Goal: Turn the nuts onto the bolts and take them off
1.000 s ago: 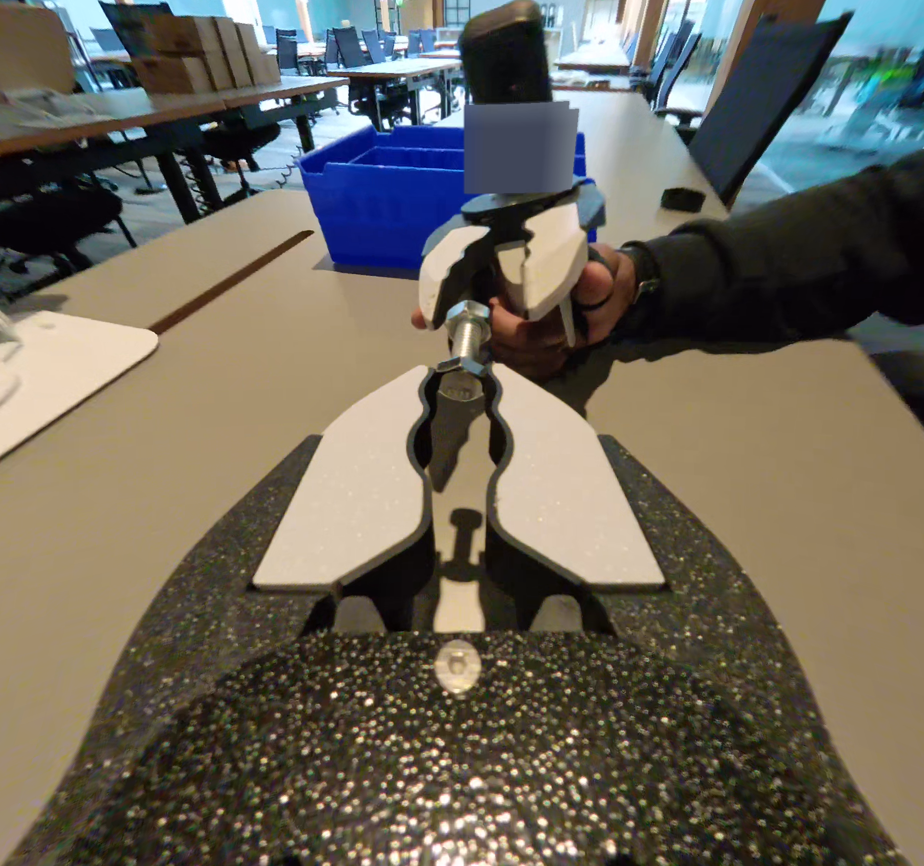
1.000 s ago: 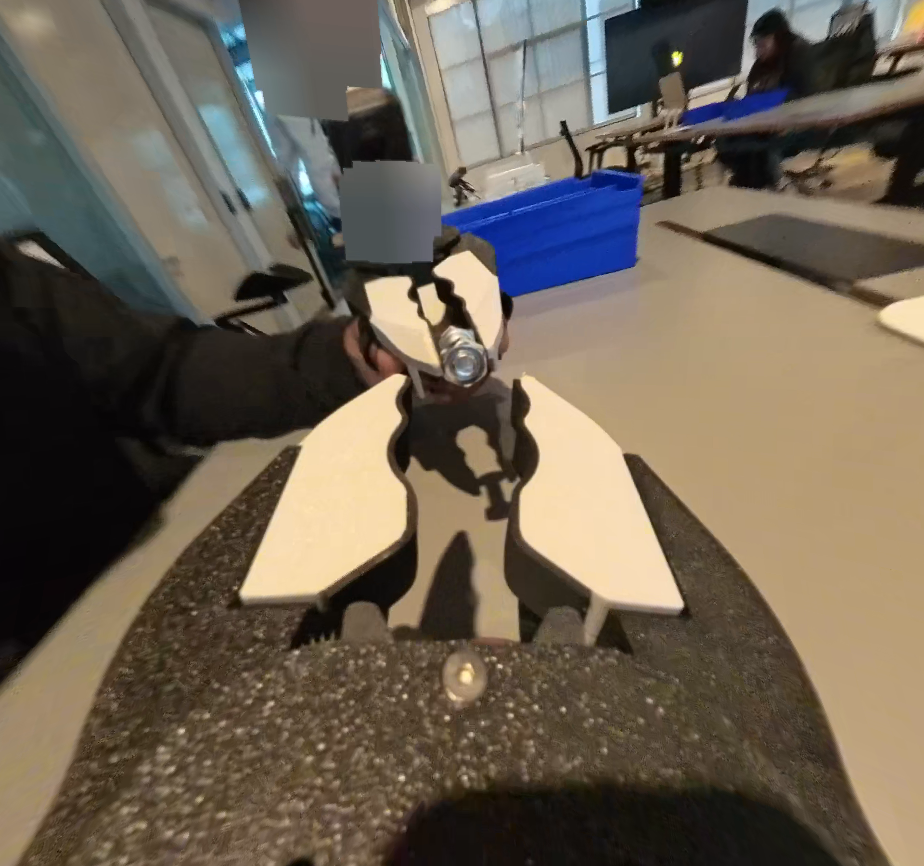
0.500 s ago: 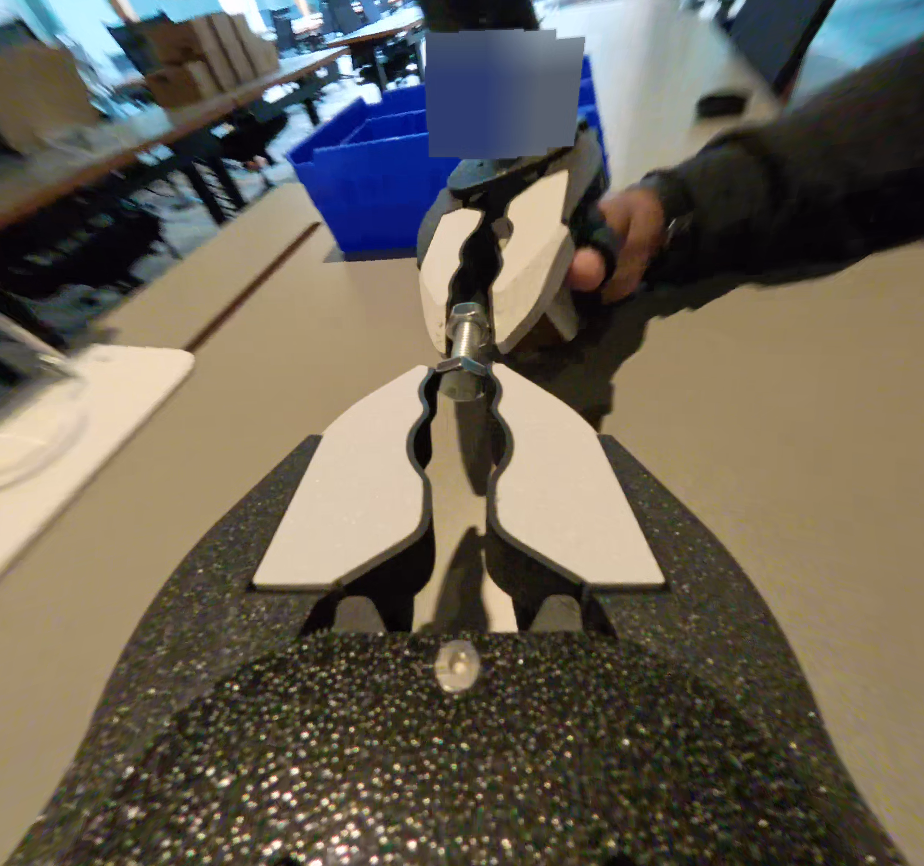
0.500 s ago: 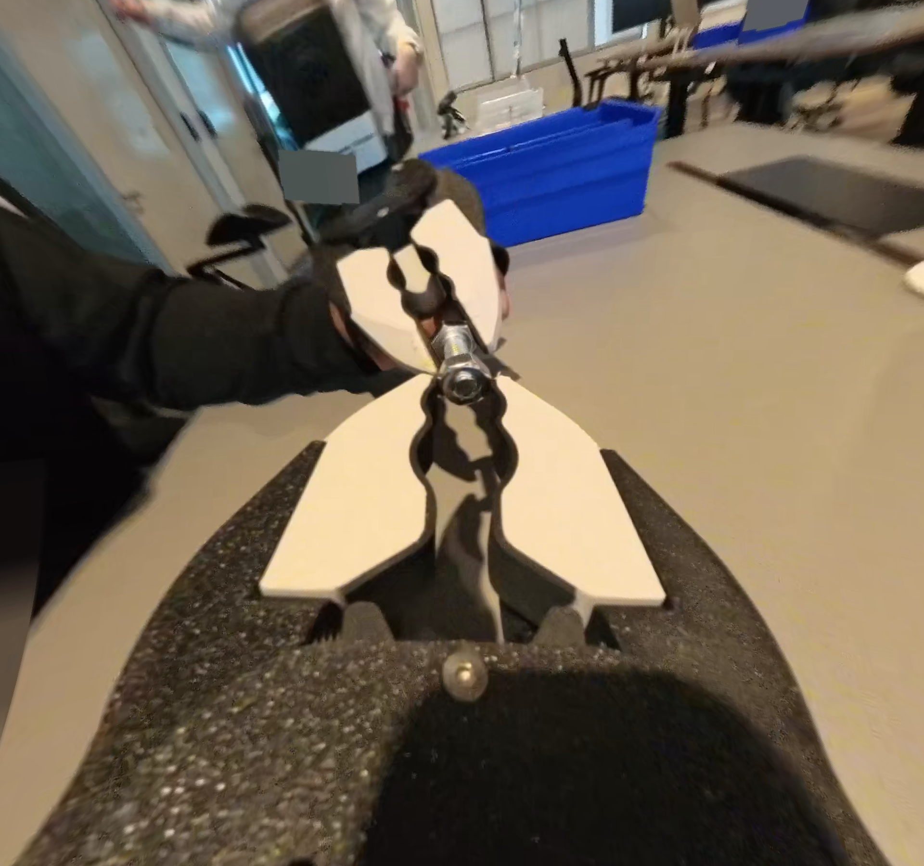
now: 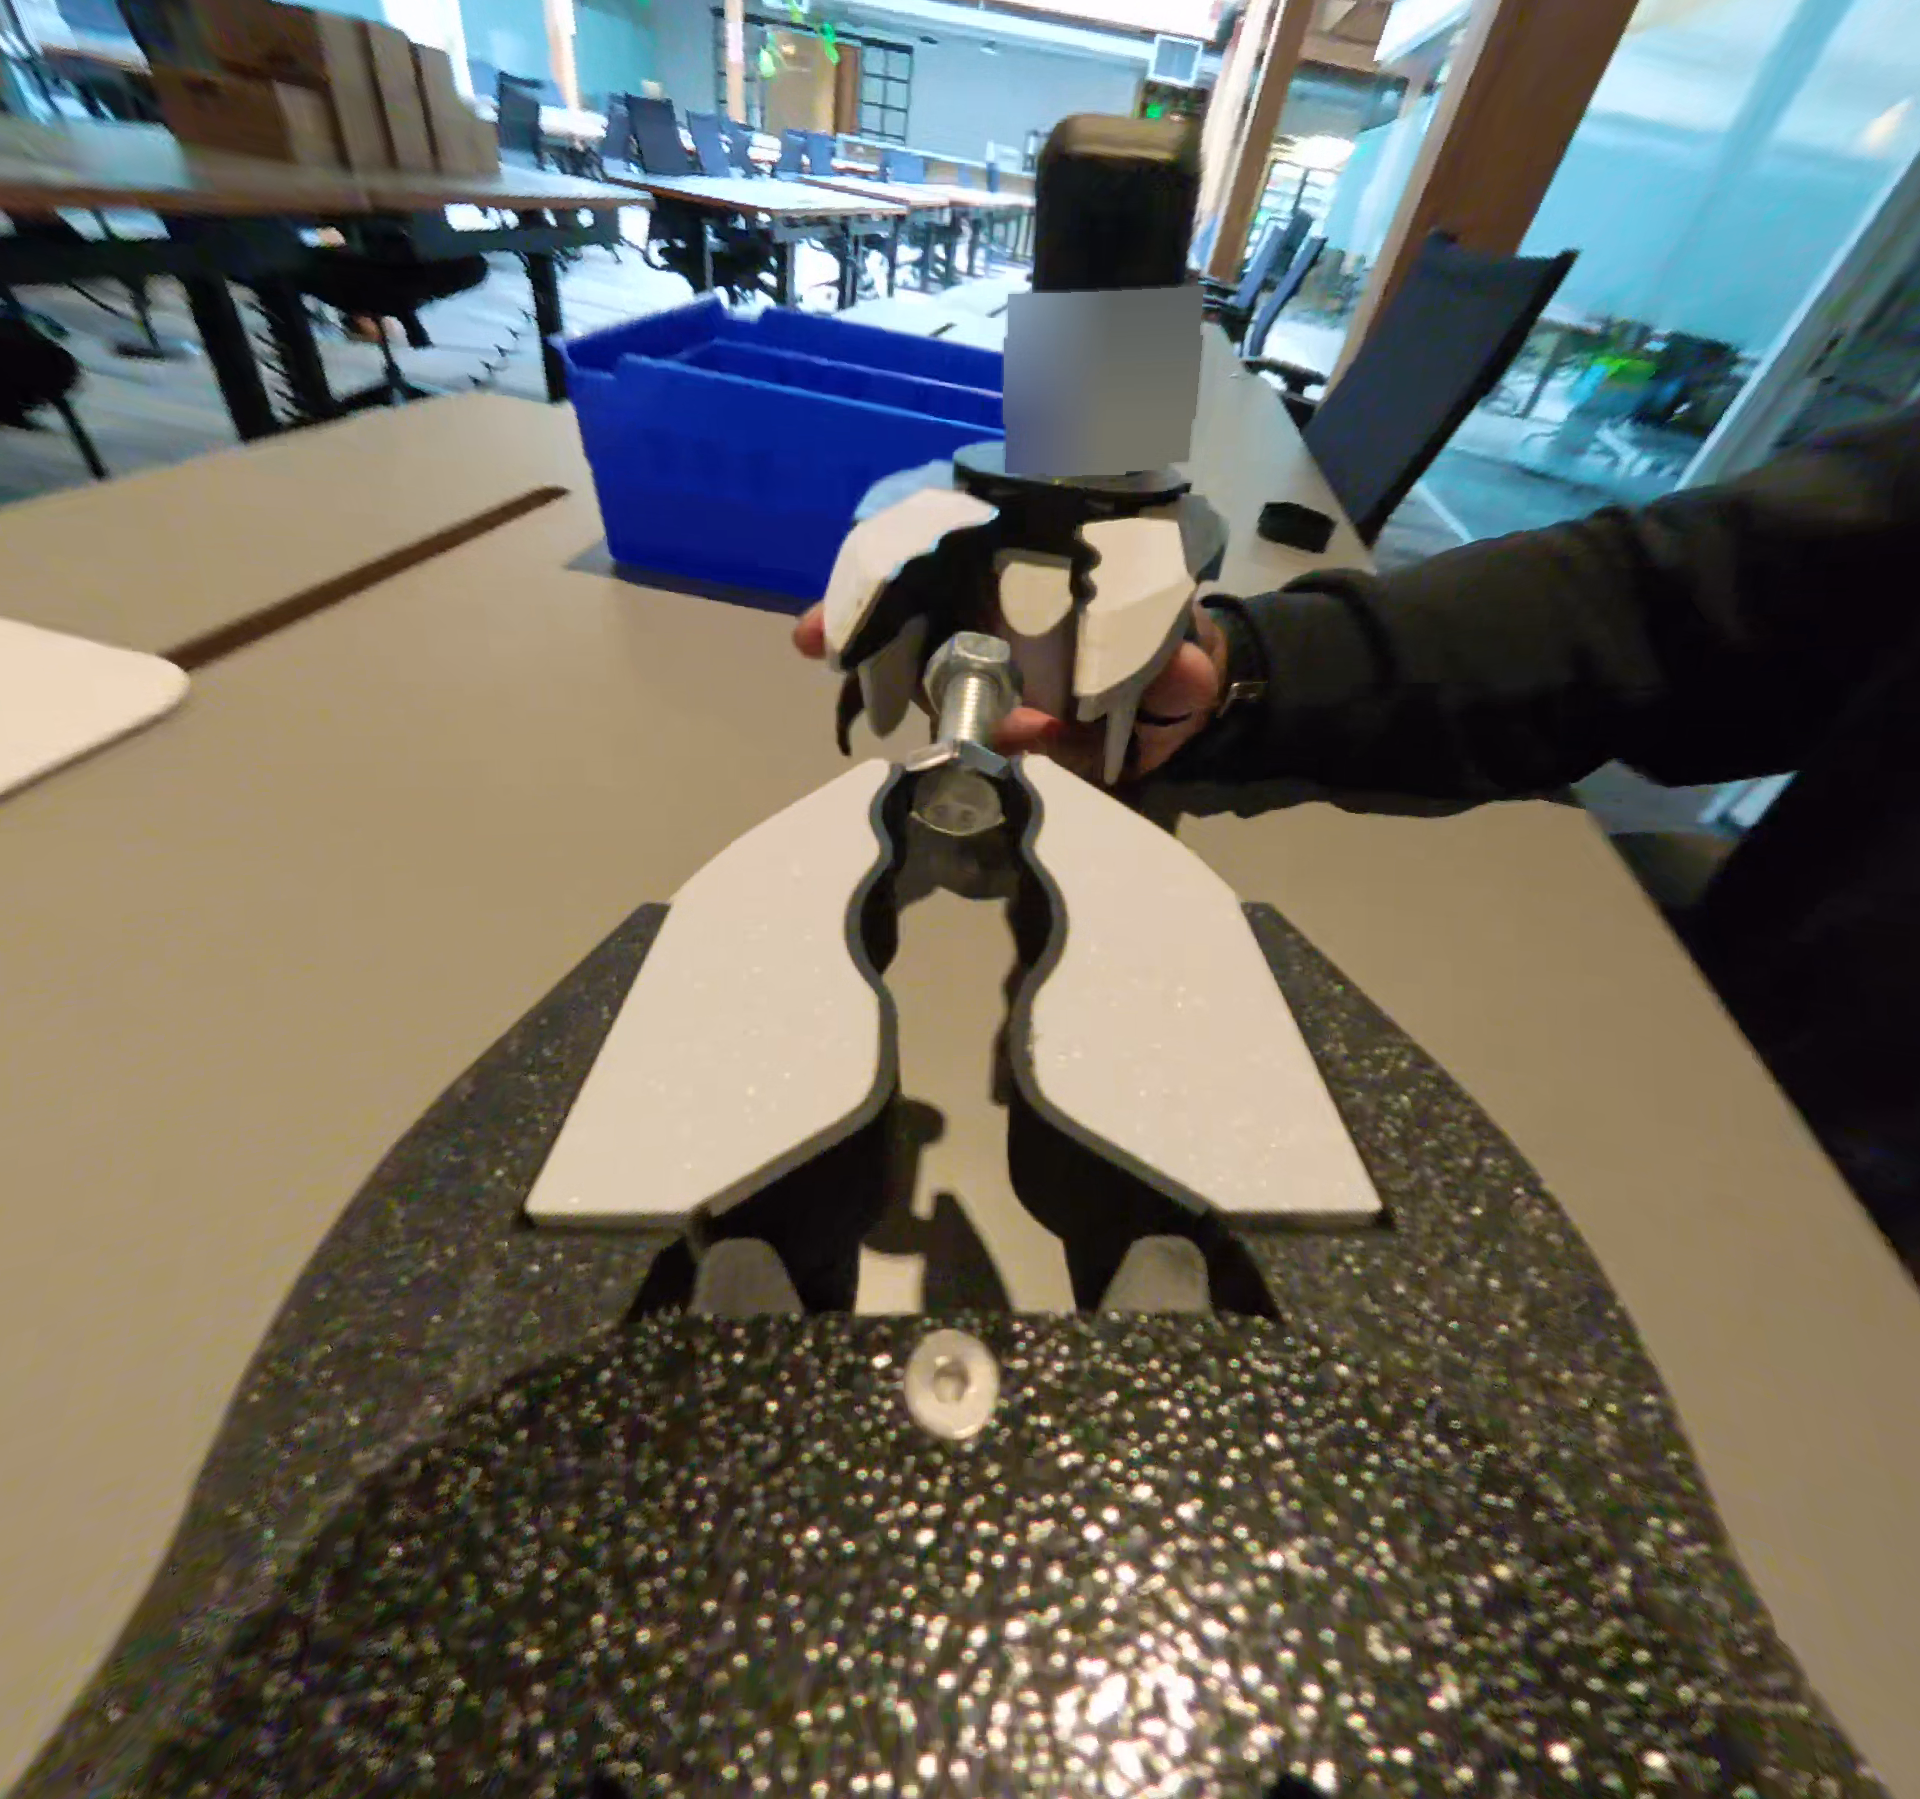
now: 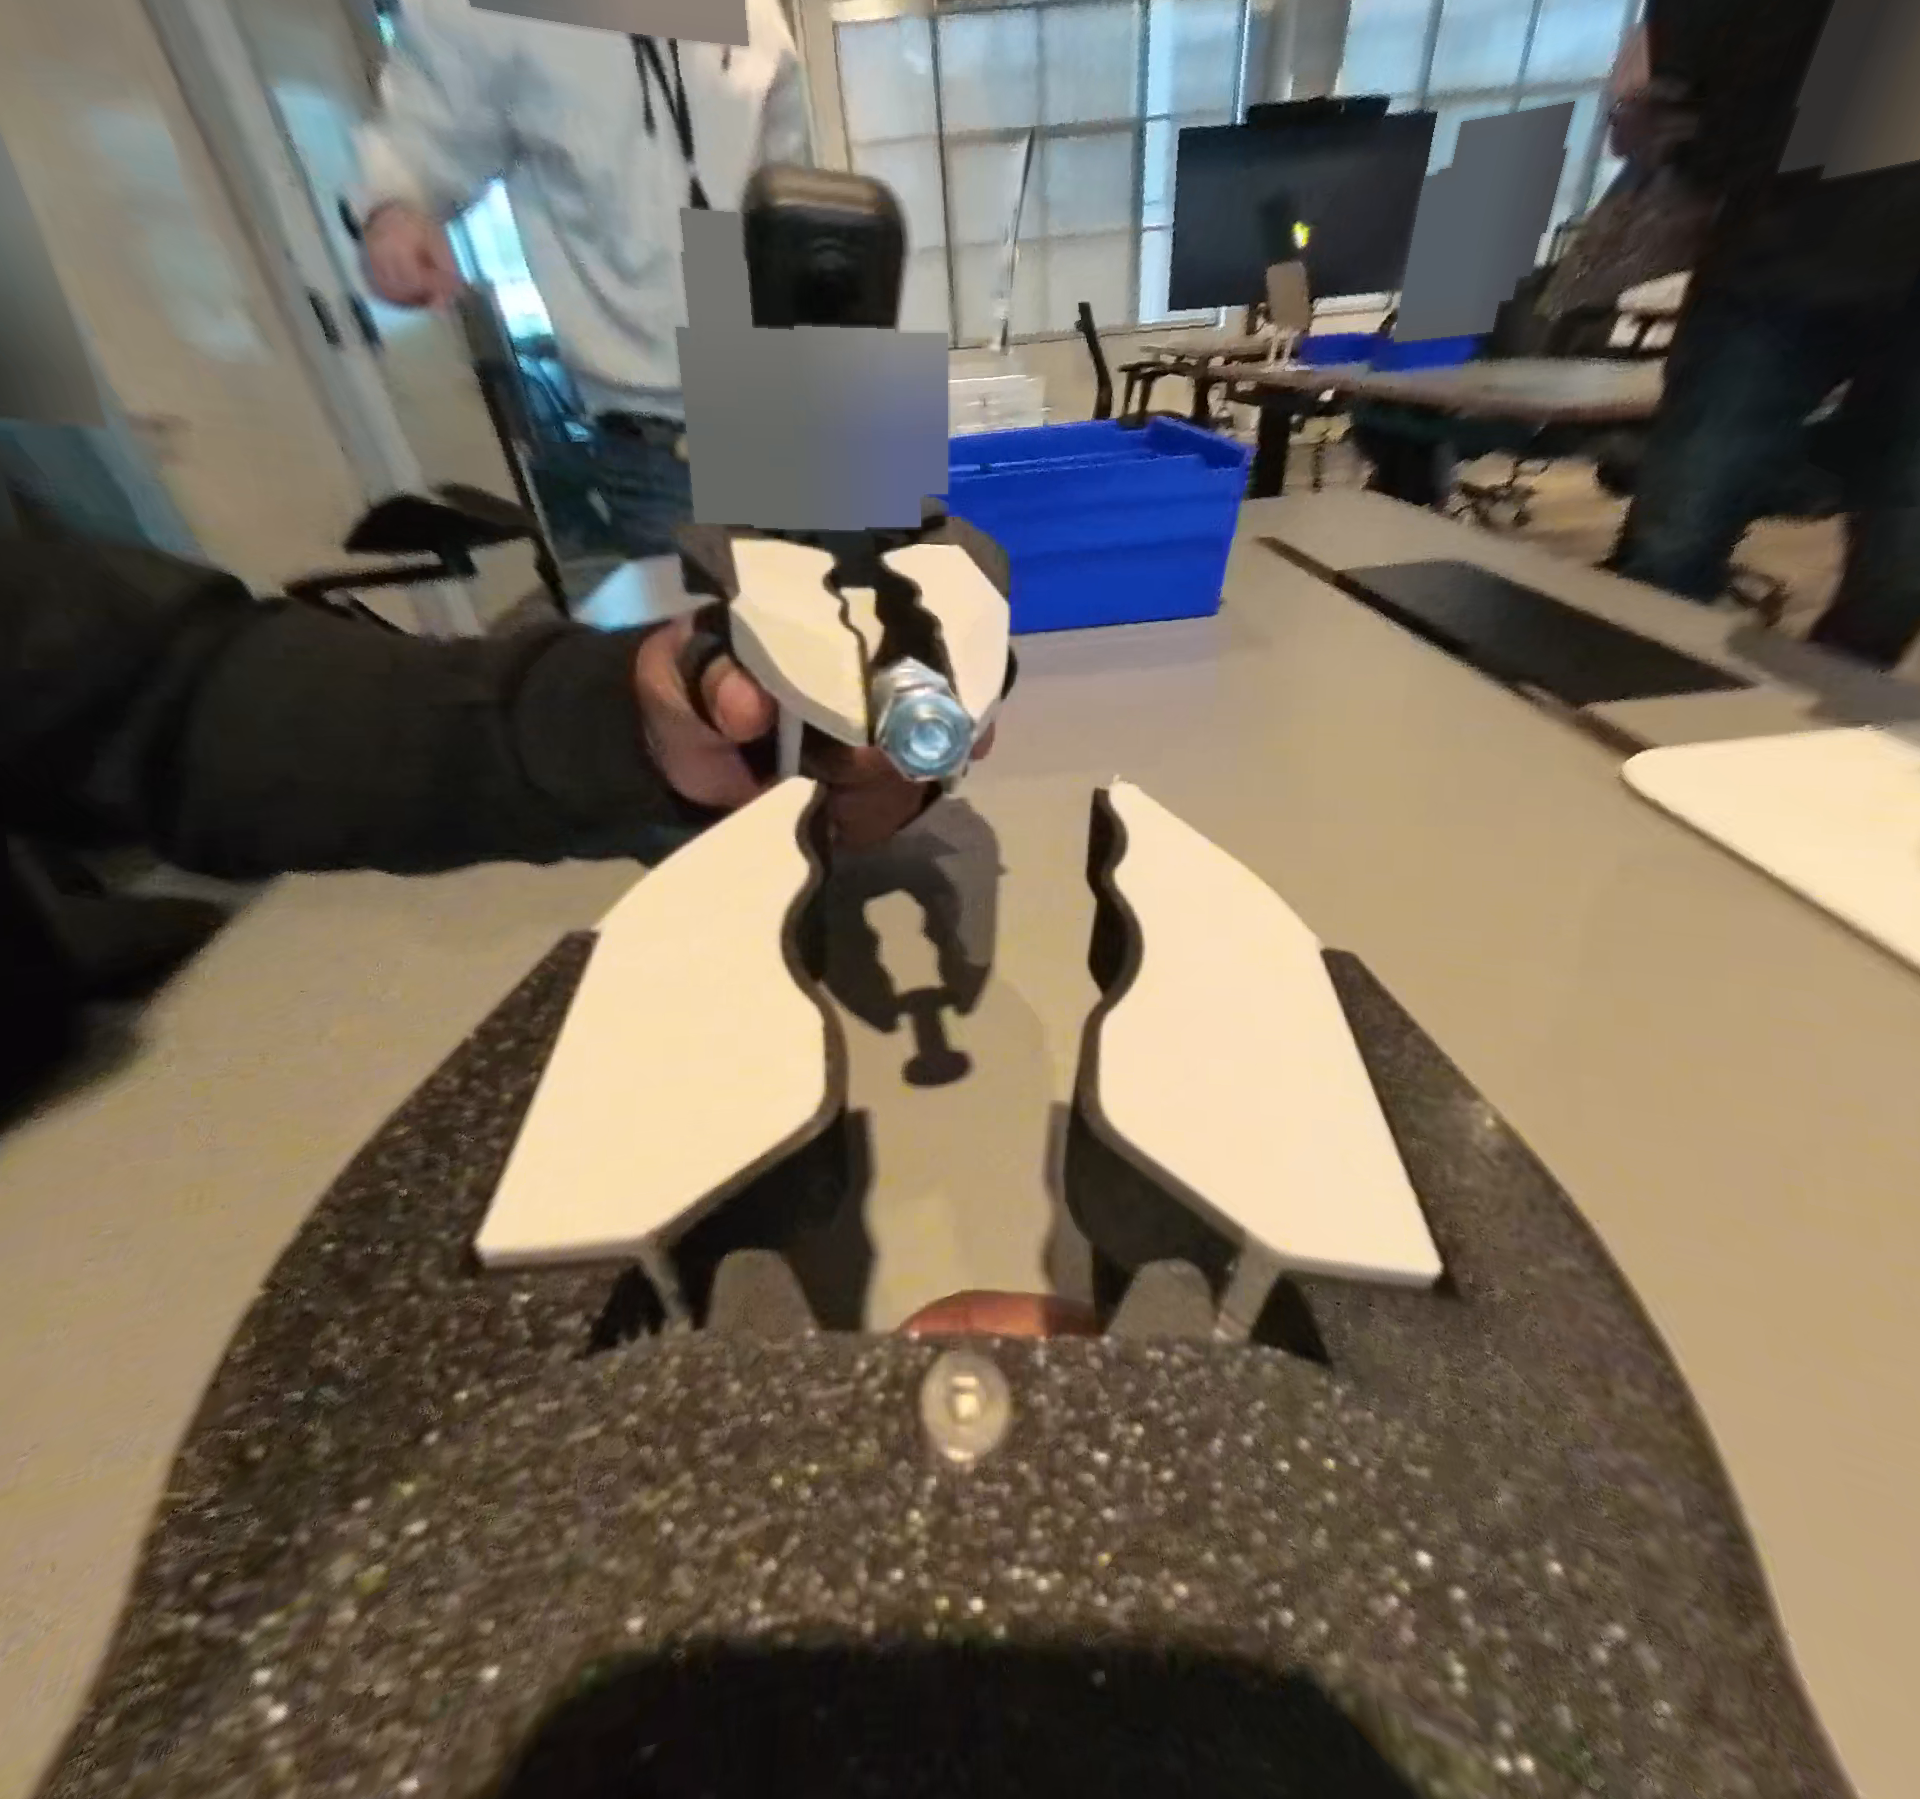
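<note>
The left gripper (image 5: 956, 793) is clamped on a silver bolt (image 5: 964, 700), its two white fingers (image 5: 769, 1001) pinching the bolt's head end at their tips. The threaded shank sticks forward and slightly up, away from the camera, over a grey table (image 5: 364, 866). A hex nut (image 5: 971, 660) sits on the far end of the shank, and a thin washer or flange lies against the gripper's fingertips.

In the right wrist view the same bolt (image 6: 920, 726) points toward the camera, with the nut (image 6: 925, 733) at its near end. The right gripper (image 6: 951, 799) stands spread apart, its white fingers (image 6: 1226, 1043) wide of each other and holding nothing. The nut hangs just beyond the gap between the tips, closer to the left-hand finger, and is not touching either one. The shadow of bolt and nut falls on the table between the fingers.

From the left wrist view the right gripper (image 5: 987, 679) faces the camera just past the nut, gripped by a hand (image 5: 1164, 700) in a dark sleeve.

A blue plastic bin (image 5: 769, 461) rests on the far part of the table. A white board (image 5: 73, 700) lies at the left edge, and a small black object (image 5: 1294, 525) sits far right. A person in a light top (image 6: 582, 149) stands in the background of the right wrist view.
</note>
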Tool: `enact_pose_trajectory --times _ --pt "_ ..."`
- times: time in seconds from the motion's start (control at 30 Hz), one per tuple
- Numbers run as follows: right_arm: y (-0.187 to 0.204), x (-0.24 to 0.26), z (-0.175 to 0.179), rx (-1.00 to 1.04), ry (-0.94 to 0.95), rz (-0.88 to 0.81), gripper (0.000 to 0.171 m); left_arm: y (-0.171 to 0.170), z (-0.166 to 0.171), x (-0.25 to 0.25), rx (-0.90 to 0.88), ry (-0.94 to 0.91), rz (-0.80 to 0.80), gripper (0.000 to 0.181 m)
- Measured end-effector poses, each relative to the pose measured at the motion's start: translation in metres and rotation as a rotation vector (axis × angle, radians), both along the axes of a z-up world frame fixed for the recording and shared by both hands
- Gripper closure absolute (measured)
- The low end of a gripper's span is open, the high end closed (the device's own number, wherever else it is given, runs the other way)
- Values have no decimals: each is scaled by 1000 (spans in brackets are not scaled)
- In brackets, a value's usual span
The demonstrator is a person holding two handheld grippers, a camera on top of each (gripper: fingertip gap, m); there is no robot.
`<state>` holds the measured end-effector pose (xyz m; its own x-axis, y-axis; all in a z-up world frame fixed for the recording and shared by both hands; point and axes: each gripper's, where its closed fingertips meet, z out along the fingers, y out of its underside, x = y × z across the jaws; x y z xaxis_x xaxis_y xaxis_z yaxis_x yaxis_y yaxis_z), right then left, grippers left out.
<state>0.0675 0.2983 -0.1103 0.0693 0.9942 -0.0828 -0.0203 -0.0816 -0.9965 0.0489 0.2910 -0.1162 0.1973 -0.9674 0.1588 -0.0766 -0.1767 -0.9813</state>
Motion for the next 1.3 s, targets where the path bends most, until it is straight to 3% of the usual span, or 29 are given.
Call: enact_pose_trajectory --times 0.13,0.2,0.27,0.37,0.5,0.57,0.67,0.77,0.93,1.07,1.17,1.3 --pt "-10 -6 -6 159 -69 -7 134 -8 -10 7 -107 8 -82 164" --pt "-18 -10 -12 205 -112 18 151 -14 -12 11 -132 13 -119 164" --pt "-18 -12 -12 198 -125 6 152 -13 -13 12 -117 21 -108 164" --pt "-14 -12 -12 -9 -118 32 152 -6 -14 11 51 108 -15 164" --pt "-11 -15 -10 -465 -5 138 152 2 -11 6 466 321 145 164" --pt "-12 -14 -5 -548 49 184 152 1 -6 7 525 328 175 164" --pt "-7 -11 0 -483 79 153 132 -1 3 8 391 190 140 164" --pt "-7 -6 4 -310 68 117 130 1 10 2 227 72 106 164" --pt "-8 -4 4 -51 8 35 138 -3 3 2 4 0 -5 164" --pt "-14 -9 3 2 -14 27 152 -9 -6 10 -27 40 -49 164" --pt "-11 -10 0 -135 -28 35 154 -5 -9 9 129 130 21 164" --pt "-7 -11 1 -594 84 135 153 2 -6 7 495 307 163 164"
